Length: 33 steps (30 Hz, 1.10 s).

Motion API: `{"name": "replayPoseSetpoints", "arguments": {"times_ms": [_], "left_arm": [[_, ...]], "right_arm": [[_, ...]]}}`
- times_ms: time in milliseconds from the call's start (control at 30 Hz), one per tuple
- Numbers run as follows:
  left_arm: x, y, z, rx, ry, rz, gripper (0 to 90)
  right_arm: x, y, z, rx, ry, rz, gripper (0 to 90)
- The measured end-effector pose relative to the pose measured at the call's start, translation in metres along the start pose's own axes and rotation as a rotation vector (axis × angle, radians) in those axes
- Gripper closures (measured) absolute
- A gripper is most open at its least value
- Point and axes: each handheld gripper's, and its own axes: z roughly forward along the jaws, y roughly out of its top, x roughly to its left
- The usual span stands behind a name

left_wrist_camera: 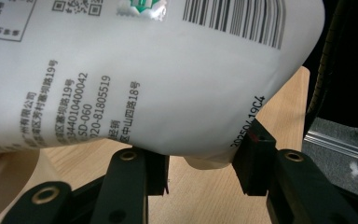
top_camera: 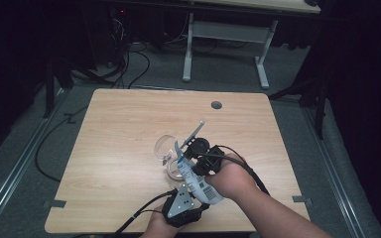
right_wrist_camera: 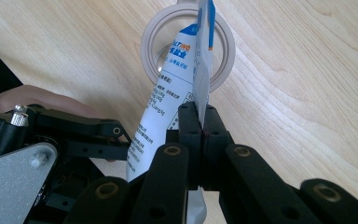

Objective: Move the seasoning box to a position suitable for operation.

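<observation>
Since the soft pouch (top_camera: 194, 174) sags, we pinch its flat seam with the right gripper (right_wrist_camera: 200, 123) while the left gripper (left_wrist_camera: 200, 165) clamps its bottom.

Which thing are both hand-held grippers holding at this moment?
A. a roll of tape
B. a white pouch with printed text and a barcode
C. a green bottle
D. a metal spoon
B: the left hand-held gripper clamps the wide end of the pouch, and the right hand-held gripper is shut on its thin edge above a clear cup.
</observation>
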Motion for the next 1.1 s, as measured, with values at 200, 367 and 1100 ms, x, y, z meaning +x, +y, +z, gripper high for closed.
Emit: {"name": "replayPoseSetpoints", "arguments": {"times_ms": [200, 367, 1100], "left_arm": [[-0.0006, 0.0019, -0.0009, -0.004, 0.0, 0.0, 61.2], [0.0001, 0.0031, -0.0019, -0.008, -0.001, -0.001, 61.2], [0.0013, 0.0065, -0.0029, -0.018, -0.015, -0.012, 61.3]], "right_arm": [[-0.0002, 0.0022, -0.0002, 0.008, -0.002, -0.015, 90.0], [0.0003, 0.0037, -0.0002, -0.002, -0.003, -0.011, 89.9], [-0.0004, 0.0058, -0.0026, -0.003, -0.002, -0.025, 89.9]]}}
